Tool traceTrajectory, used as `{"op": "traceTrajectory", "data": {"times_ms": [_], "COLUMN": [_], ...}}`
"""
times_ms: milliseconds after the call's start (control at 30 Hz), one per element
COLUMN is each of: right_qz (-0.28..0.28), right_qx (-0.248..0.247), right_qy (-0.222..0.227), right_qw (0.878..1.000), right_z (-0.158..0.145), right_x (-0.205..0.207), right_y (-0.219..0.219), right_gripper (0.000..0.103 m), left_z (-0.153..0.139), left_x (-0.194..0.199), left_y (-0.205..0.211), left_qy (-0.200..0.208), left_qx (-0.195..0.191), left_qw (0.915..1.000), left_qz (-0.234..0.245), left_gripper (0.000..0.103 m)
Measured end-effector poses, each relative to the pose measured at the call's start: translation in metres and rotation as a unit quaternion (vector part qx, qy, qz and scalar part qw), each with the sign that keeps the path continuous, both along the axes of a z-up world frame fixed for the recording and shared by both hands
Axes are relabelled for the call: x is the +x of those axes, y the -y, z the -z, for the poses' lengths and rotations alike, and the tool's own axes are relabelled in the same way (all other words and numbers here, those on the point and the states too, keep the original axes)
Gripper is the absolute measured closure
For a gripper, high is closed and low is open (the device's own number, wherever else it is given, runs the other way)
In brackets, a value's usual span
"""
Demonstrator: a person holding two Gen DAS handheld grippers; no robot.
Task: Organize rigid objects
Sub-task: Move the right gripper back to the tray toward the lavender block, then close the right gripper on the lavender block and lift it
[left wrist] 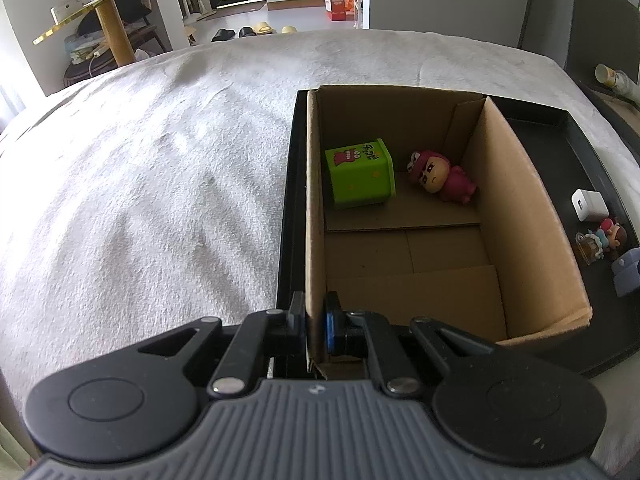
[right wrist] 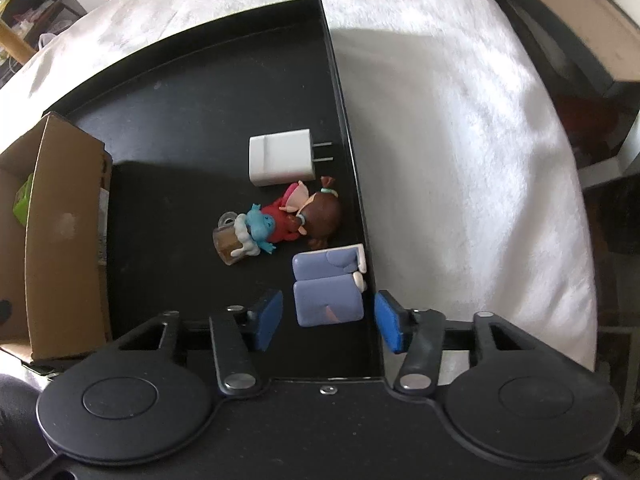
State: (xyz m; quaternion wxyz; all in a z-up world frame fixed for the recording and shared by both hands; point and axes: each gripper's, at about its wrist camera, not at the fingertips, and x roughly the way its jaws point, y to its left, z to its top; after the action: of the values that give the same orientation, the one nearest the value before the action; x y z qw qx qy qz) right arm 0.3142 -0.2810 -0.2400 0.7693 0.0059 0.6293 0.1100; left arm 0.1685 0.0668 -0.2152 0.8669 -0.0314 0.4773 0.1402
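Note:
A cardboard box (left wrist: 516,208) stands in a black tray (right wrist: 192,92) on a white blanket. Inside the box lie a green cube (left wrist: 360,176) and a pink figurine (left wrist: 440,176). My left gripper (left wrist: 314,316) is shut on the box's near left wall. On the tray beside the box lie a white charger (right wrist: 280,158), a small doll figurine (right wrist: 296,216) and a lilac toy (right wrist: 328,288). My right gripper (right wrist: 328,320) points down over the lilac toy, which sits between the blue pads with a gap on each side. Its right pad (right wrist: 388,328) is past the tray's right rim.
The white blanket (left wrist: 160,168) spreads left of and behind the tray. Dark furniture (right wrist: 592,80) stands past the blanket's right edge. Behind it are a wooden side table (left wrist: 112,24) and slippers (left wrist: 248,32) on the floor.

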Motion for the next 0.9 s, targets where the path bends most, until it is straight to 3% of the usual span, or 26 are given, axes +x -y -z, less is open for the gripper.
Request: {"op": "traceTrajectory", "data": {"times_ms": [367,633,900], "right_qz": [0.001,-0.024,-0.033], "right_qx": [0.006,-0.049,-0.048], "right_qy": [-0.006,-0.005,0.028], "right_qw": [1.0,0.998,0.998], "right_z": [0.01,0.028,0.009], "right_x": [0.0,0.0,-0.011], "right_y": [-0.004,-0.023,-0.032], "right_gripper": [0.055,0.063,0.064], "left_z": [0.002,0.002,0.002], "left_x": [0.003,0.001,0.002], "left_y": [0.001,-0.001,-0.006], "left_qy": [-0.003,-0.001,-0.004], "left_qx": [0.001,-0.002,-0.015], "left_qw": [1.0,1.0,0.9999], "left_qz": [-0.001,-0.001,-0.002], "left_gripper": [0.094,0.094,0.094]}}
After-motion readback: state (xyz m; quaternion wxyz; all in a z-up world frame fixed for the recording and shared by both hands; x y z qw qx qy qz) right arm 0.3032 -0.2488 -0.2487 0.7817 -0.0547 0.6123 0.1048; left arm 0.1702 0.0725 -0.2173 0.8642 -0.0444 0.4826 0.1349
